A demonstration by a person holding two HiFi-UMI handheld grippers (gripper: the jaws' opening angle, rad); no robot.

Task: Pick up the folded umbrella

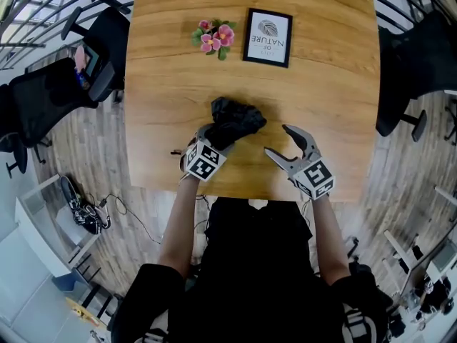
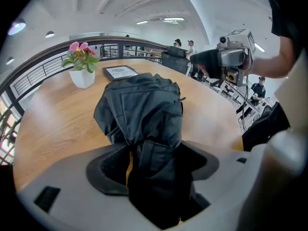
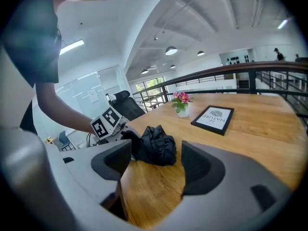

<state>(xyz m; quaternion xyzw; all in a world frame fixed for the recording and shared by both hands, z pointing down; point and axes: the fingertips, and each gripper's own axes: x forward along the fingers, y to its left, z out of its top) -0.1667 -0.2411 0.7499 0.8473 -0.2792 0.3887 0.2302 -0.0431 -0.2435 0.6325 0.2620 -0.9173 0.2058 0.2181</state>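
The umbrella (image 1: 237,118) lies on the counter (image 1: 328,98), not yet lifted. The left gripper (image 1: 213,138) straddles its near end, jaws apart, still to clamp. The right gripper (image 1: 278,140) gapes empty nearby.

Umbrella (image 1: 235,120) on table (image 1: 328,106): near end between L gripper (image 2: 154,162) jaws, rest fwd of them. R gripper (image 1: 277,139) jaws over table, umbrella ahead-left of them. Plant (image 1: 214,38) & frame (image 1: 268,38) beyond; frame right of plant.
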